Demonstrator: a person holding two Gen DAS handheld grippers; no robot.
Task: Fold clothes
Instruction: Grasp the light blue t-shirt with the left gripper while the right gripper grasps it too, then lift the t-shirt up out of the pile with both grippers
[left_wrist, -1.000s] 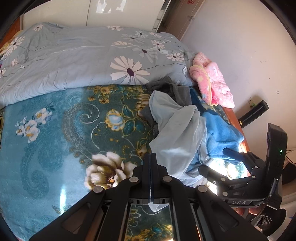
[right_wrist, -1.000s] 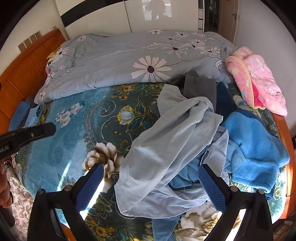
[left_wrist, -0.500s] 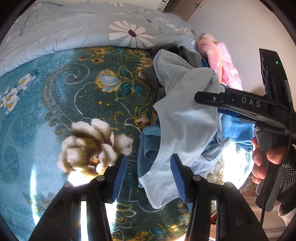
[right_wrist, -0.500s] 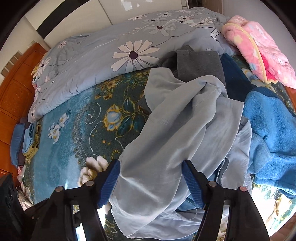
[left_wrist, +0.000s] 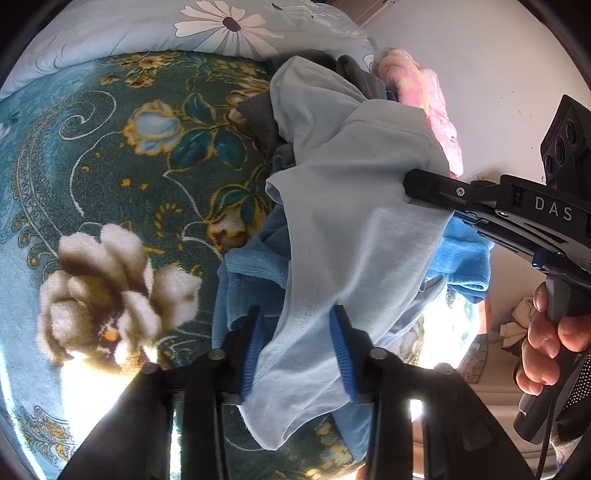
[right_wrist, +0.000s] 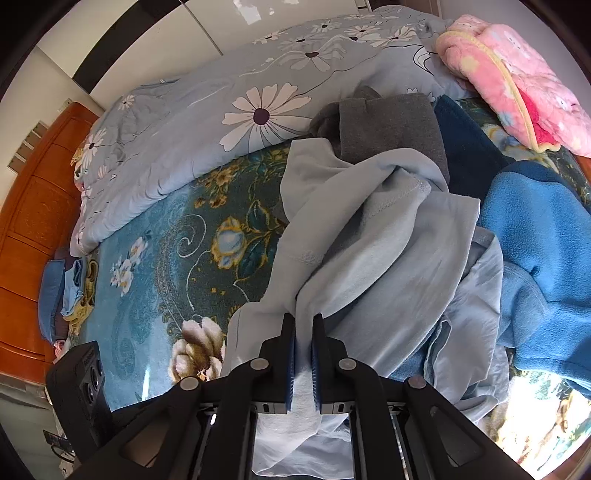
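Right up close, the right gripper (right_wrist: 303, 339) has its jaws clenched on a fold of the pale blue garment (right_wrist: 373, 258), blue pads pinching cloth between them. Over in the left wrist view, the left gripper (left_wrist: 295, 350) has the same garment's hem between its jaws, and they're closing on it; a gap shows on the left pad's side, so the pads are not yet pressing. The right gripper's body crosses that view from the right, white letters "DAS" (left_wrist: 553, 209) readable on its side, with a hand (left_wrist: 546, 332) wrapped round the handle.

The garment drapes over a heap: a bright blue fleece (right_wrist: 535, 236) to its right, a grey piece (right_wrist: 388, 122) behind, a navy one (right_wrist: 465, 147) beside that.

Left of the heap, the teal floral blanket (right_wrist: 166, 251) lies bare — wide open room there. Farther back, a daisy-print duvet (right_wrist: 207, 122) runs across the bed, a pink quilted bundle (right_wrist: 517, 74) at the far right edge, and the wooden headboard (right_wrist: 33, 206) bounds the left.
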